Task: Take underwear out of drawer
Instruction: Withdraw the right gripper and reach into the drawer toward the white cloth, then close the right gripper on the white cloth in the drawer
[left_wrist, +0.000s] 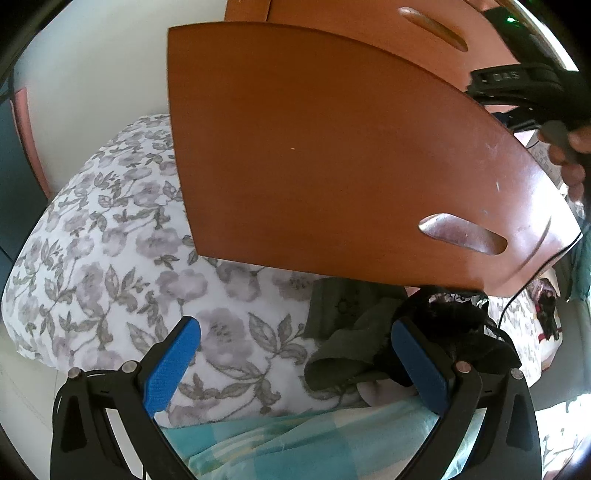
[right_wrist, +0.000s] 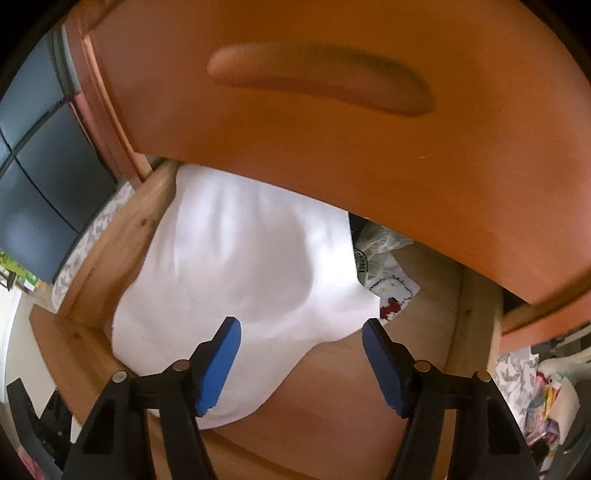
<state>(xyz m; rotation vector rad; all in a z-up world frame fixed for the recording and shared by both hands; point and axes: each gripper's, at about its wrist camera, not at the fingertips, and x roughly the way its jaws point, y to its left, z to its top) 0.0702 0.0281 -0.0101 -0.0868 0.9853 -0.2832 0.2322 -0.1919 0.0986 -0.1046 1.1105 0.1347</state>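
The right gripper (right_wrist: 301, 354) hangs over the open drawer (right_wrist: 369, 417), its blue pads (right_wrist: 218, 365) apart with nothing pressed between them. The left pad overlaps the lower edge of a white garment (right_wrist: 236, 266), the right pad stands over bare wood; whether either touches, I cannot tell. The white garment fills the drawer from the pads toward 11 o'clock. At 2 o'clock lies a crumpled patterned cloth (right_wrist: 384, 273), partly under the upper drawer front (right_wrist: 332, 147).

The left gripper (left_wrist: 295, 360) is wide open over the bed, holding nothing. Past its right pad, at 1 o'clock, lie a dark green piece (left_wrist: 343, 332) and a black piece (left_wrist: 450, 325) on the floral bedspread (left_wrist: 110, 258). A pulled-out drawer front (left_wrist: 332, 147) looms at 12 o'clock. The person's hand (left_wrist: 569, 162) shows at 2 o'clock.
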